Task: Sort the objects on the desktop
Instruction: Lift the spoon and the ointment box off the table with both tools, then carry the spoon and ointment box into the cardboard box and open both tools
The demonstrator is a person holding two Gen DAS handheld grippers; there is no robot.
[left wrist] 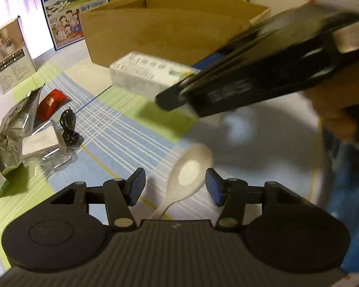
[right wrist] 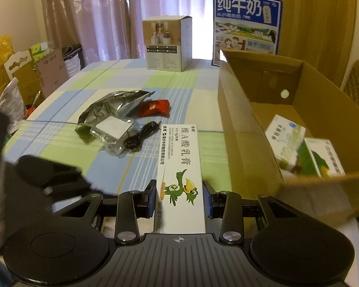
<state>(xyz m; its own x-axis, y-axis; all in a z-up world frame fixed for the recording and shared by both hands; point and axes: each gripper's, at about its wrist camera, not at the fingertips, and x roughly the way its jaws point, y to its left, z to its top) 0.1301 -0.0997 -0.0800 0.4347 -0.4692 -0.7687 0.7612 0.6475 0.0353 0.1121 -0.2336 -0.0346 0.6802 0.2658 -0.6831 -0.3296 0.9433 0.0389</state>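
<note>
Covering the table is a checked cloth point(right wrist: 107, 81) in green, blue and white squares, with pink-brown curtains point(right wrist: 95, 16) hanging at the room's far side. Landmark: the open cardboard box point(right wrist: 249, 129) on the cloth. Right gripper point(right wrist: 178, 199) pinches a long white ointment carton point(right wrist: 179, 167) between its pads, held just left of the box's near wall, above the cloth. Inside the box lie two small medicine packs point(right wrist: 284, 141), towards its near end. Left of the box, well apart: crumpled silver bag point(right wrist: 112, 110), red packet point(right wrist: 155, 107), clear wrapped white pad point(right wrist: 114, 126), coiled black cable point(right wrist: 138, 138), all bunched together. Behind the box stands a blue milk carton point(right wrist: 246, 26); further left of that, a white-and-tan product box point(right wrist: 166, 43). Left gripper point(left wrist: 176, 186) has its jaws spread, nothing clamped; a white spoon point(left wrist: 186, 179) lies on the cloth between and below the fingers, in front of the box, touching neither pad. Clutter of bags and cardboard point(right wrist: 24, 71) sits off the table's left edge.
</note>
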